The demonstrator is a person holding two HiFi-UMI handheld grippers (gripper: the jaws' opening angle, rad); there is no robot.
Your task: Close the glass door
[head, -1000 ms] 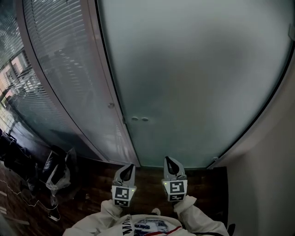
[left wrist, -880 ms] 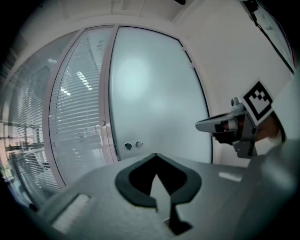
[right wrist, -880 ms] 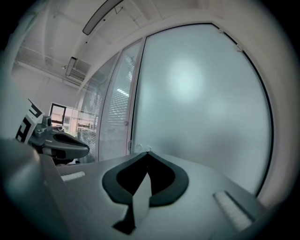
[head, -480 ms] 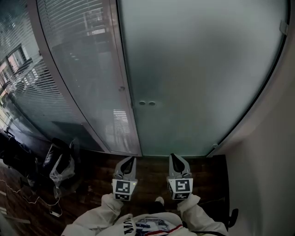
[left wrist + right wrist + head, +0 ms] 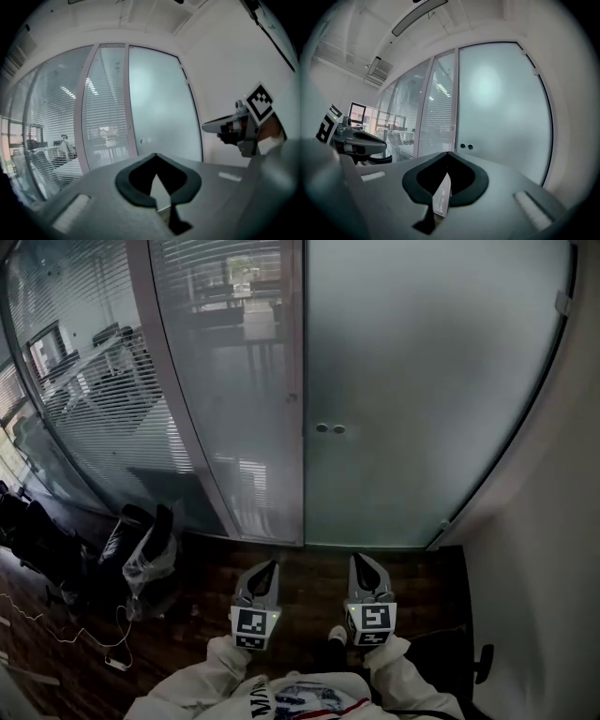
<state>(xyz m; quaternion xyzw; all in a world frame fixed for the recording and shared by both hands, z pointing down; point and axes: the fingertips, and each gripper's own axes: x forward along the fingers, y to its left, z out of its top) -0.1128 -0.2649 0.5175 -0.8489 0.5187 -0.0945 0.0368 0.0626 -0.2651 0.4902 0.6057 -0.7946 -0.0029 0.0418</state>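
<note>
The frosted glass door [image 5: 431, 381] stands straight ahead, its left edge against the grey frame post [image 5: 298, 352]. Two small round fittings [image 5: 329, 428] sit near that edge. Both grippers are held low and side by side over the dark floor, well short of the door. My left gripper [image 5: 267, 567] is shut and holds nothing, and so is my right gripper [image 5: 361, 562]. In the left gripper view the door [image 5: 159, 108] lies ahead beyond the shut tips [image 5: 157, 155]. The right gripper view shows the door [image 5: 501, 103] past its own shut tips [image 5: 449, 153].
A glass partition with blinds [image 5: 94, 381] runs along the left. Below it, bags and a dark chair [image 5: 145, 554] stand on the floor, with cables [image 5: 89, 643] nearby. A white wall [image 5: 548, 521] closes the right side. A hinge fitting [image 5: 562, 303] sits at the door's top right.
The door now looks farther off and more upright in the head view, with more floor showing before it. Both grippers have drawn back from it together, still shut.
</note>
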